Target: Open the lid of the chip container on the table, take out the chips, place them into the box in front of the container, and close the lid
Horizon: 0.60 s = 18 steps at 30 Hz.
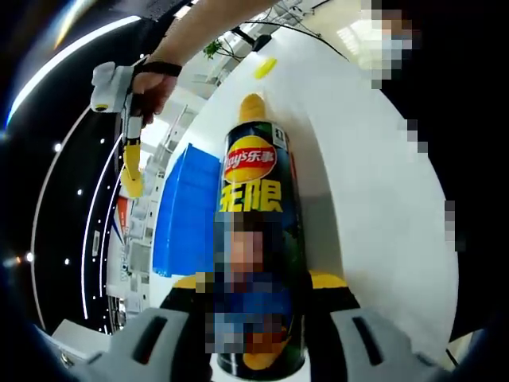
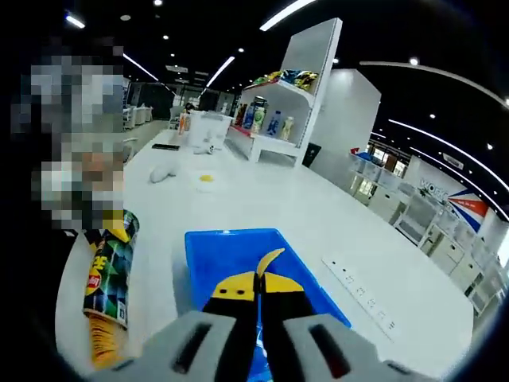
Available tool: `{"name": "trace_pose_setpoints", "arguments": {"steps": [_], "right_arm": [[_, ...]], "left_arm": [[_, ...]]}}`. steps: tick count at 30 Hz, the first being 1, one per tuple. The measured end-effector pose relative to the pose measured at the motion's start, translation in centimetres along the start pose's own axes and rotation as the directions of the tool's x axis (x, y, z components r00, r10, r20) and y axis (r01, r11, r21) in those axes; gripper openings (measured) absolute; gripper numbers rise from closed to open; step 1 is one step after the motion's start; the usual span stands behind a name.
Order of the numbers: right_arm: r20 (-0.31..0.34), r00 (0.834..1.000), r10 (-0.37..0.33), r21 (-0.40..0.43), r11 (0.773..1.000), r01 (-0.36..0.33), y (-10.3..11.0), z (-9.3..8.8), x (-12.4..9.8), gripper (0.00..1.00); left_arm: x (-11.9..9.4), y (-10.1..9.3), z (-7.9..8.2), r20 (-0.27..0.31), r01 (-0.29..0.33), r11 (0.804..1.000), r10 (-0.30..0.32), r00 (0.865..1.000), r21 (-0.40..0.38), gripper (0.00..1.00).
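- Bench (image 2: pixel 262 207): broad white surface carrying all the task items; a power strip (image 2: pixel 362 296) lies along its far side in the right gripper view.
- Box (image 2: pixel 231 255): blue, open-topped, shallow, resting on the bench just beside the chip container. It also shows in the left gripper view (image 1: pixel 184 211).
- Chip container (image 1: pixel 258 239): tall printed tube, tipped over with its open mouth towards the box. A stack of chips (image 1: pixel 253 107) protrudes from the mouth; the lid is already off. In the right gripper view the tube (image 2: pixel 111 270) sits left of the box with chips (image 2: pixel 103 342) showing at its end.
- Left gripper (image 1: pixel 258 318): jaws closed around the tube's lower body, one on each flank. Judgement: the tube is light, stiff cardboard with a slick skin; a mid-body hold is sound, but firm squeezing risks denting it.
- Right gripper (image 2: pixel 260 290): jaws pressed together on a single chip (image 2: pixel 269 259), held over the box. It is also seen in the left gripper view (image 1: pixel 131 171), raised in a person's hand (image 1: pixel 153 83).
- Chip handling, judgement: thin, curved, brittle; pinch lightly at the edge and release low into the box.
- Small yellow item (image 1: pixel 265 67) on the bench beyond the tube; likely a stray chip, not confirmed.
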State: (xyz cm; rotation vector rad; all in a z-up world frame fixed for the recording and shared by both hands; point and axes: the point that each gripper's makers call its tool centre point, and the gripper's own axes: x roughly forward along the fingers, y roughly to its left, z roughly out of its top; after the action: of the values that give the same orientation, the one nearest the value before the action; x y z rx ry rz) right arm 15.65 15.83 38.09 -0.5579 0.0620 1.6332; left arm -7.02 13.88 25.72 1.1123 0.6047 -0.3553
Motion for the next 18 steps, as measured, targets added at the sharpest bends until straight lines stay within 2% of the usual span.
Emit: {"name": "trace_pose_setpoints", "arguments": {"steps": [6,12,18], "right_arm": [[-0.036,0.999,0.006,0.006,1.0,-0.006,-0.5,-0.9,2.0,0.01],[-0.076,0.997,0.029,0.008,1.0,-0.028,-0.1,-2.3,3.9,0.01],[-0.111,0.993,0.037,0.008,0.999,-0.036,-0.1,-3.5,4.8,0.01]], "left_arm": [[0.0,0.0,0.0,0.001,0.0,1.0,0.0,1.0,-0.001,0.44],[0.0,0.0,0.0,0.006,0.001,1.0,-0.001,1.0,-0.002,0.44],[0.0,0.0,0.1,0.01,0.0,1.0,0.0,1.0,-0.002,0.44]]}}
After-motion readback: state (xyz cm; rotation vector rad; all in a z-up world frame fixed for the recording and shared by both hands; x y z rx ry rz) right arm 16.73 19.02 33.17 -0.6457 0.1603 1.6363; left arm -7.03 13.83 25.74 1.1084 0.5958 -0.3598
